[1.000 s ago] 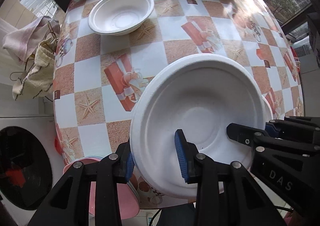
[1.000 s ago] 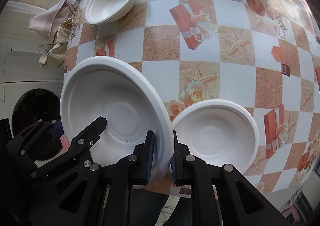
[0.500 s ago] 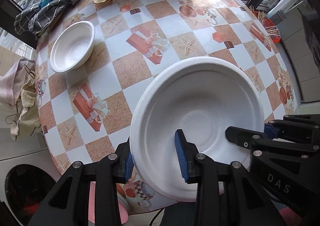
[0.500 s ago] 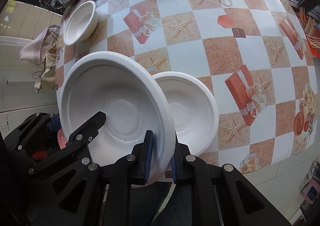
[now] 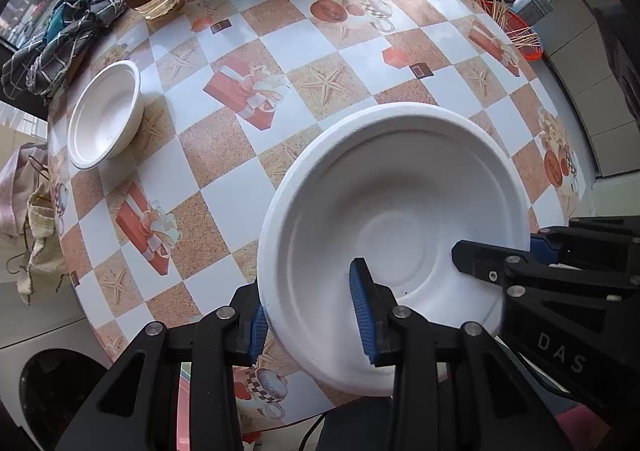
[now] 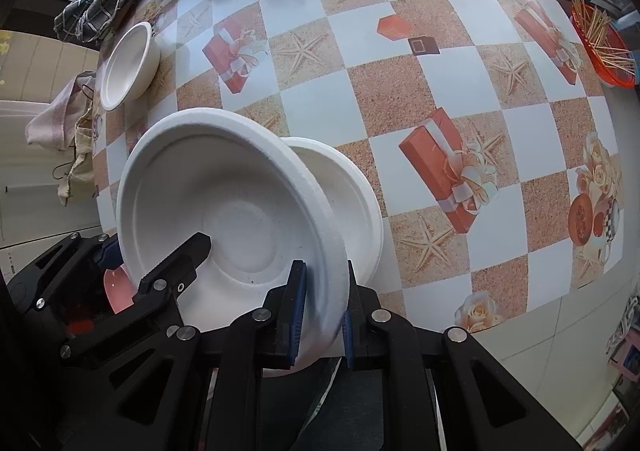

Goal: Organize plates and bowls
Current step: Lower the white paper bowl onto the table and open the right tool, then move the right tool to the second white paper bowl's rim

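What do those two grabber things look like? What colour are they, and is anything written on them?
Both are black, built from flat angular bars joined with round silver screws. The left gripper has two fingers ending in ridged blue pads. The right gripper looks the same, with blue pads too. Seen from the left wrist, the right one's body shows pale letters, DAS. No hands or sleeves show.

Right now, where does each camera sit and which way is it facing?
Left wrist: on the left tongs, looking steeply down at the white plate they grip and a bowl far left; the right tongs enter from the right.
Right wrist: on the right tongs, looking down at the same plate's rim, a second bowl behind it; the left tongs enter from the left.
Shared: plate, far bowl, checkered tablecloth, toothpick basket.
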### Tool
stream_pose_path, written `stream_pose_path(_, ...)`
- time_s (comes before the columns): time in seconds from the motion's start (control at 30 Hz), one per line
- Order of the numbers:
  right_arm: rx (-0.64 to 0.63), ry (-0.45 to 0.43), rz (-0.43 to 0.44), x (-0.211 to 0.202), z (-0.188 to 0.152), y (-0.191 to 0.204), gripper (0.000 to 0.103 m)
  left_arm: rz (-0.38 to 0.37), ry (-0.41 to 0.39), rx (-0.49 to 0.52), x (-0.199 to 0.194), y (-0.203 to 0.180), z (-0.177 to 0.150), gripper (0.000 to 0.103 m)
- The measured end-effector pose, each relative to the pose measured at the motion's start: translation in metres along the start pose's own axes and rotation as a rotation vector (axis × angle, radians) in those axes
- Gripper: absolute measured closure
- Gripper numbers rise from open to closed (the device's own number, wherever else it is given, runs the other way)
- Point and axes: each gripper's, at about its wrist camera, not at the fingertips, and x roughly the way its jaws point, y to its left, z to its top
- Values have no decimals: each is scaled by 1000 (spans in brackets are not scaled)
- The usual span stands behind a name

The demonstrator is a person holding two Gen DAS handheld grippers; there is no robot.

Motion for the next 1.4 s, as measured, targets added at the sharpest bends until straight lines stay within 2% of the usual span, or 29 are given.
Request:
stream_pose_path(0.47,18,29,-13,20,4,-13,86,-7,44,-11,21,-5,3,63)
stream_pose_path(0.63,3,33,-35,30,8,-10,86,-7,69,-25,31,1,0,53)
stream_pose_path(0.77,49,30,-61,29,12,-22,85,-16,64,-46,31,12,-4,49)
stream_pose_path(0.83,81,21,-75,27,15,-30,47,-29,54,-64,28,20,-7,46)
stream_pose_path(0.87,92,4,-75,25,16,-33,9,-36,47,-72,26,23,-8,45)
stream_pose_path(0.9,99,-17,-77,21,17,-36,1,-44,39,-80,24,27,-10,44)
stream_pose_path(1.0,92,-21,-100,18,26,-40,1,-58,13,-113,16,43,-15,38)
stream_pose_path(1.17,34,-44,-133,4,58,-31,1,-37,-34,-213,-1,84,-5,37)
stream_pose_path(1.4,-158,-108,-157,-28,129,27,1,44,-120,-431,-24,169,23,35)
